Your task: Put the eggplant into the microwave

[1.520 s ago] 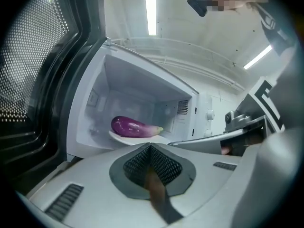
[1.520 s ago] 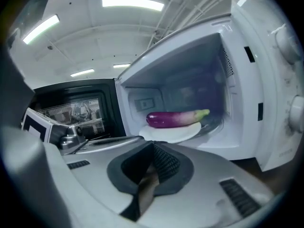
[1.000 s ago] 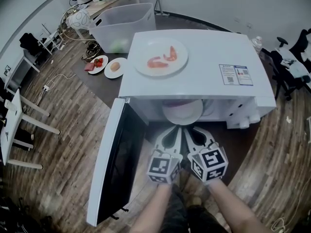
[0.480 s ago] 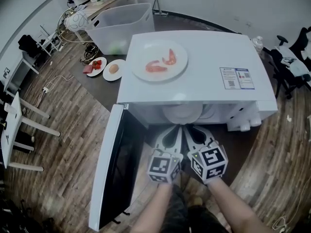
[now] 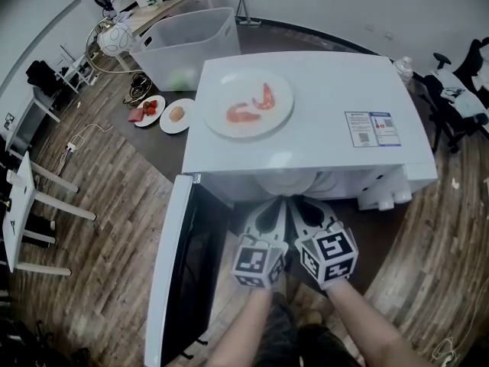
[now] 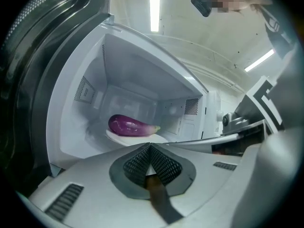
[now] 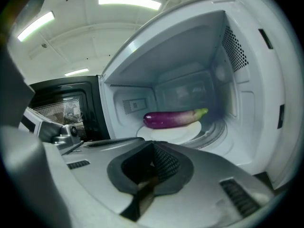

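Observation:
A purple eggplant (image 6: 129, 125) (image 7: 173, 118) lies on a white plate (image 7: 176, 132) (image 5: 284, 183) inside the white microwave (image 5: 328, 147). Its door (image 5: 170, 270) hangs wide open to the left. In the head view the eggplant is hidden under the microwave's top. My left gripper (image 5: 276, 206) (image 6: 150, 147) and right gripper (image 5: 299, 204) (image 7: 152, 146) sit side by side just in front of the opening, pointing in. Both are shut with nothing between the jaws, and both are short of the plate.
On top of the microwave stands a white plate of shrimp (image 5: 248, 103). Two small plates of food (image 5: 147, 108) (image 5: 177, 114) sit on the dark table behind, next to a clear plastic bin (image 5: 187, 43). White tables (image 5: 23, 205) stand at left on the wooden floor.
The grippers have stayed where they were. The head view has shifted slightly, so less of the plate inside the microwave shows under its top edge.

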A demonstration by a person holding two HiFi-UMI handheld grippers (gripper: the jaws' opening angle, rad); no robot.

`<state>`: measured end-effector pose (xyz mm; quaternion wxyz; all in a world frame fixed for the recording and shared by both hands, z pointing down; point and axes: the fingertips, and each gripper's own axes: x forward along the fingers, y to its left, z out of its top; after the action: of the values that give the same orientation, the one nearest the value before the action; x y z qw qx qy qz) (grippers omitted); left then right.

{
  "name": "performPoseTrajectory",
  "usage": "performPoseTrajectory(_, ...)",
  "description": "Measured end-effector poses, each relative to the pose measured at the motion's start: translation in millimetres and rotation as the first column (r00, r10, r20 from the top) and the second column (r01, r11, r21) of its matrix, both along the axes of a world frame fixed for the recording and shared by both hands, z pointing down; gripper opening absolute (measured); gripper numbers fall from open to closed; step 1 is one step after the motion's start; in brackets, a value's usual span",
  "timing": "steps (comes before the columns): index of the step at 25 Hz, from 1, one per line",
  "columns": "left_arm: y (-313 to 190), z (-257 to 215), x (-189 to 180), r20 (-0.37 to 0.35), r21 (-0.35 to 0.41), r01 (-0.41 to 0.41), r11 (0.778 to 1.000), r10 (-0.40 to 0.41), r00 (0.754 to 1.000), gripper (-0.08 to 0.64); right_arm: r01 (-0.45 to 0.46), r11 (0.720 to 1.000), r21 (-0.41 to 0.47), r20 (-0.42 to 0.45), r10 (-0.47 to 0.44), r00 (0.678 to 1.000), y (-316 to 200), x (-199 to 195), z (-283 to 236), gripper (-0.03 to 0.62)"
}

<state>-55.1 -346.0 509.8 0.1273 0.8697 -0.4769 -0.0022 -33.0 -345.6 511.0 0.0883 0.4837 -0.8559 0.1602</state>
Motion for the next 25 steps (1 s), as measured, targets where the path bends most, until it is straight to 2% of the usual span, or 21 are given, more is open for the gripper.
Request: performPoseTrajectory(25, -13.1, -2.3, 1.4, -0.045, -0.013, -0.012, 1.000, 0.011, 0.999, 0.002, -0.026, 1.000, 0.010, 0.019, 0.026, 0.999, -10.7, 2.5, -3.9, 0.005)
